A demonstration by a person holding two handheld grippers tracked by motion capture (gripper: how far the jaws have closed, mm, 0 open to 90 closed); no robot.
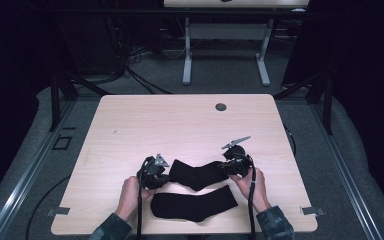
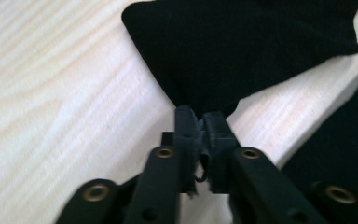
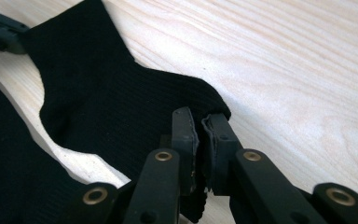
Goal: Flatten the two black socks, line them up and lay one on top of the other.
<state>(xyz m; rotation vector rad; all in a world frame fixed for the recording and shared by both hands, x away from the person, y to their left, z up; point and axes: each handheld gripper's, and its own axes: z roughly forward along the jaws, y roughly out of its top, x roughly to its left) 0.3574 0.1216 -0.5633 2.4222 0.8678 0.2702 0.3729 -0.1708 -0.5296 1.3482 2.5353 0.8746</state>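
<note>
Lying just beside held sock [image 1: 196,173]: second sock [image 1: 194,204]

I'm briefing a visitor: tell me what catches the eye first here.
Two black socks on the pale wooden table: the farther sock is stretched between both tongs, the left tongs shut on one end, the right tongs shut on the other. The nearer sock lies flat by the table's front edge.

black sock [image 1: 196,173], bent, flat on table [image 1: 180,125]

Near sock [image 3: 9,177] cut off by frame edge
</note>
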